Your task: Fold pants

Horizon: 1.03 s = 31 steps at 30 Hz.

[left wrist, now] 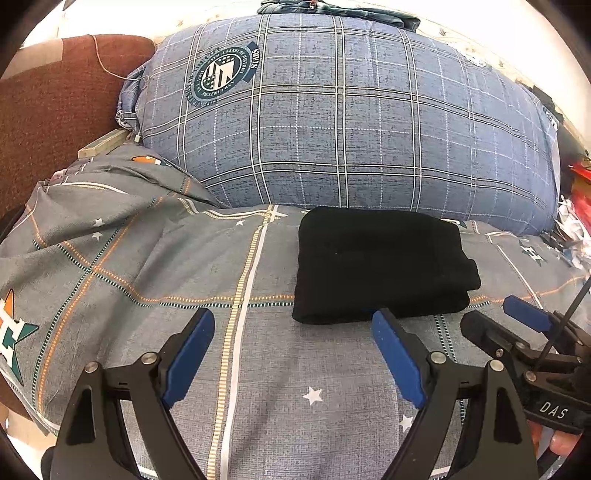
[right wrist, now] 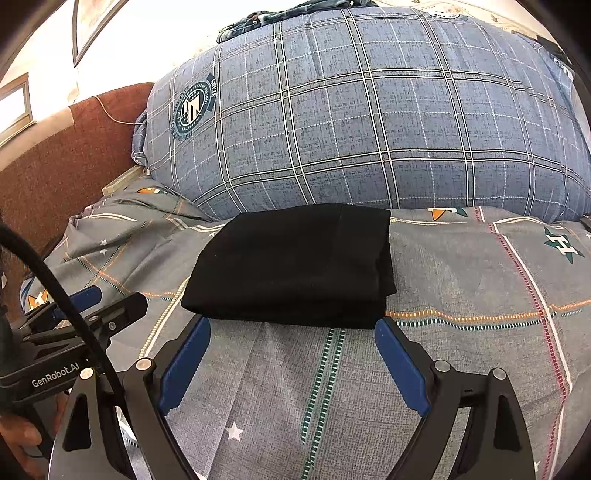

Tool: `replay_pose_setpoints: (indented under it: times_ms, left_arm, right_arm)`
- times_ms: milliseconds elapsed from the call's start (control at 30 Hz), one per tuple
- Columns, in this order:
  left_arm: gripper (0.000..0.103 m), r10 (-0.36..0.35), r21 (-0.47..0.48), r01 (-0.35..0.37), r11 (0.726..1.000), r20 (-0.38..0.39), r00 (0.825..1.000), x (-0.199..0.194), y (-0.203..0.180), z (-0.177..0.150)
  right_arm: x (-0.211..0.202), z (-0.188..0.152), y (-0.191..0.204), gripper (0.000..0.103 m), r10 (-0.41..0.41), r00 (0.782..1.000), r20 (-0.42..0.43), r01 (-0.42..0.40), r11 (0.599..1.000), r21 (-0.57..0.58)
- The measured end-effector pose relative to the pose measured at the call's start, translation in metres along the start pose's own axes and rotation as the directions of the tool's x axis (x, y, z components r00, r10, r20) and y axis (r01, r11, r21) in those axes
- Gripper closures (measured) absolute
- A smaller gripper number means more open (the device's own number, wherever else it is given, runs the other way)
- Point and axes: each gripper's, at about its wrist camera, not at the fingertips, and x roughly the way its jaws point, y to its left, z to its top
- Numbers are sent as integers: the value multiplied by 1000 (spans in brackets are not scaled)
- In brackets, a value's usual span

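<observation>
The black pants (left wrist: 380,264) lie folded into a compact rectangle on the grey patterned bedsheet (left wrist: 229,266), just in front of a big blue plaid pillow. They also show in the right wrist view (right wrist: 295,262). My left gripper (left wrist: 295,325) is open and empty, hovering just short of the pants' near left corner. My right gripper (right wrist: 291,332) is open and empty, its fingertips at the pants' near edge. The right gripper also shows at the right of the left wrist view (left wrist: 517,325), and the left gripper at the left of the right wrist view (right wrist: 107,299).
A large blue plaid pillow (left wrist: 343,114) stands behind the pants, with denim clothing (left wrist: 332,9) on top. A brown upholstered headboard (left wrist: 55,107) lies at the left. Clutter (left wrist: 576,221) sits at the far right edge. The sheet is rumpled at the left (left wrist: 122,192).
</observation>
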Motion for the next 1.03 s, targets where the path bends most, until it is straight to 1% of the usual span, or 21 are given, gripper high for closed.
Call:
replay_pose_setpoints:
  times_ms: [633,733,833,933,1033]
  left_arm:
    - [16,4,13,-4,1000,3,1000,-1,-6,0]
    - [16,6,22,-6,1000,19,1000,-4,-8,-1]
    - [16,5,40,-7,999,51,999,-10,-11,-2]
    - [16,-19,42,17,999,34,999,-10,-13,-3]
    - [16,-27,24,27,999,9,1000,-9,-14,-5]
  right_arm:
    - [-1,1,1,9,-2,1000,-3,2,1000,-4]
    - [-3,2,2,9,-3,1000,-1,3,1000,-5]
    - [-7,2,1,9,-4,1000,2,4,1000,-5]
    - [-11,1,-2,9,-10,1000,5,10,1000,-6]
    - [-15,0,-5,9,-16,1000,2,16,1000,-3]
